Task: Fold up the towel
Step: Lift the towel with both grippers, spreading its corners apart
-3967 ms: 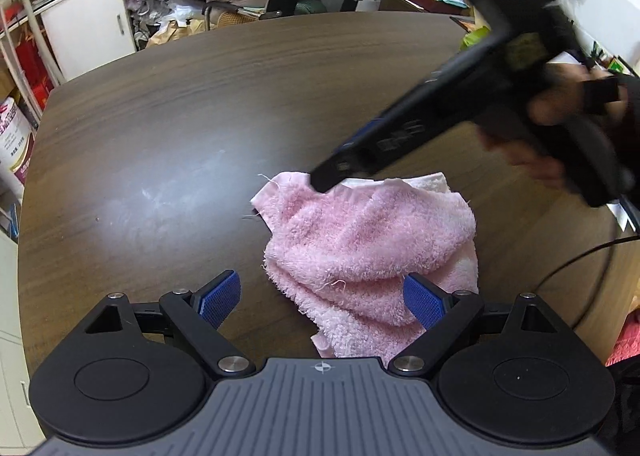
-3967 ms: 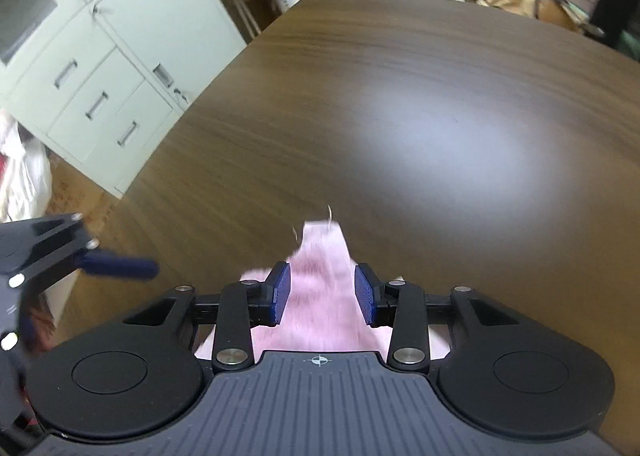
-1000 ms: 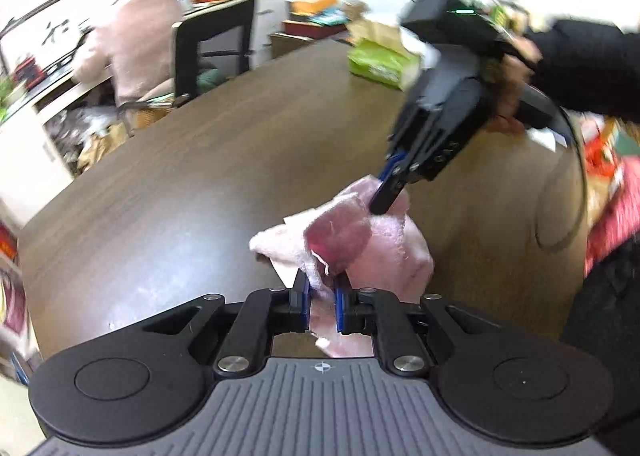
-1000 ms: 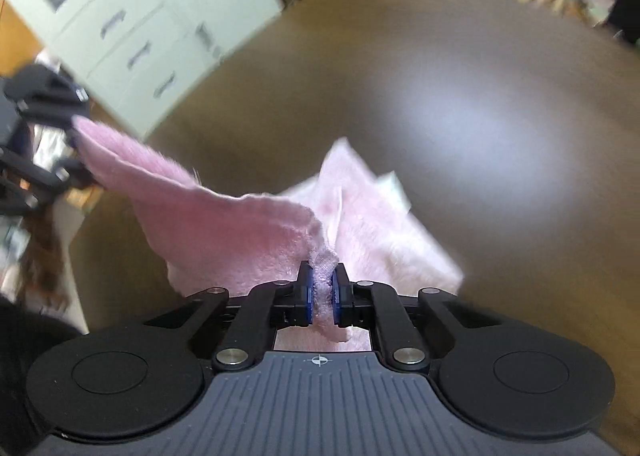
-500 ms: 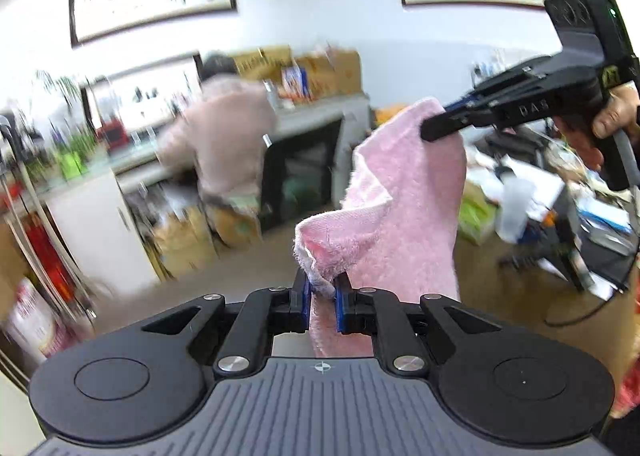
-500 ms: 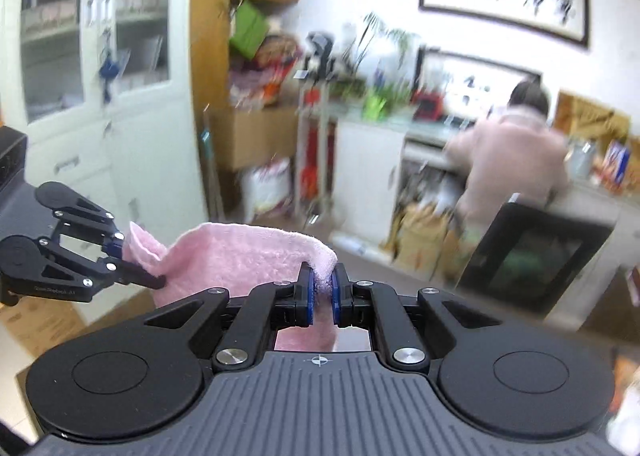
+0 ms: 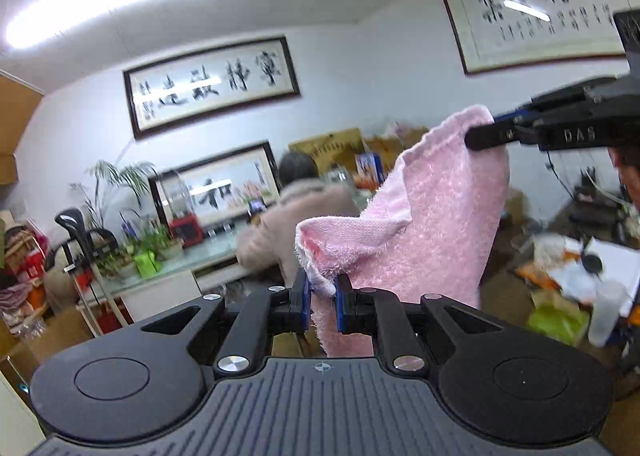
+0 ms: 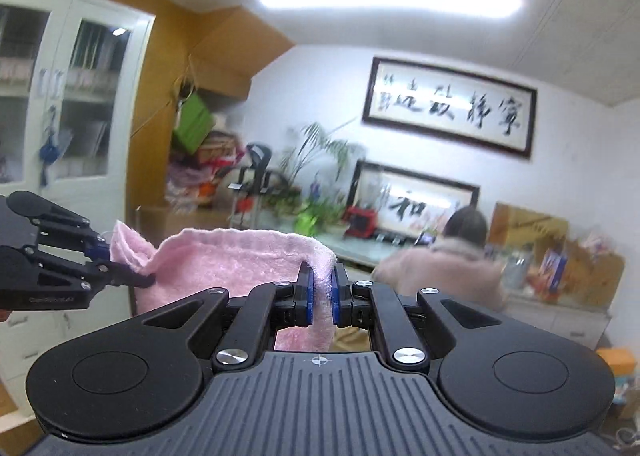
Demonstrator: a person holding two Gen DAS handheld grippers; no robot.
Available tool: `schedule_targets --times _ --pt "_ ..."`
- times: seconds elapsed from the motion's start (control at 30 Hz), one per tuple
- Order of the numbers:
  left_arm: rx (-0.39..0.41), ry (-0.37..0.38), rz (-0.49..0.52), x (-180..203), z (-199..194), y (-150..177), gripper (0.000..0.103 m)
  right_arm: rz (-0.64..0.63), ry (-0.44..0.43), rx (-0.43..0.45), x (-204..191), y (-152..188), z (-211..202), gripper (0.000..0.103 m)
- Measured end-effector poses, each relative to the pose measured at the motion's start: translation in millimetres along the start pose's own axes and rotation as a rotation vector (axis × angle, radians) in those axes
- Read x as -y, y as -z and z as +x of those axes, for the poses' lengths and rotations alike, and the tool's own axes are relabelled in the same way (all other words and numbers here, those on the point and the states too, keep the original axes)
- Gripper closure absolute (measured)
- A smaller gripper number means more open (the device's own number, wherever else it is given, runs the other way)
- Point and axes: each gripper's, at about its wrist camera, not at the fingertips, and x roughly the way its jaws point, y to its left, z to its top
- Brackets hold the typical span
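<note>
A: Where is the towel (image 7: 436,215) now?

B: It hangs in the air, away from any surface, stretched between the two tools. Its top edge runs from one corner to the other, and the rest drops below.

A: And the tools?

B: The left gripper (image 7: 321,302) is pressed together on one corner, the right gripper (image 8: 320,292) on the other. Neither is nearer; the edge between them sags a little, so probably they must move apart before laying it down.
</note>
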Motion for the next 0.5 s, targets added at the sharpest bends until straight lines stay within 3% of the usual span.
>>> schedule_targets --times 0.13,0.2,0.3,0.4,0.5 --pt "0.034 -0.030 0.033 6 -19 -12 0.091 -0.033 0.011 0.040 -5 -6 -15 0.094" --pt "0.021 -0.030 0.039 13 -27 -2 0.091 -0.024 -0.020 -0.004 -13 12 -23 0.094" --pt "-0.037 -0.024 0.074 34 -42 42 0.091 -0.007 -0.084 -0.102 -29 51 -34 0.094" --pt "-0.145 -0.004 0.100 65 -60 116 0.091 0.010 -0.147 -0.199 -44 89 -45 0.094" --pt "-0.233 0.021 0.086 85 -77 169 0.091 0.028 -0.211 -0.296 -60 128 -55 0.094"
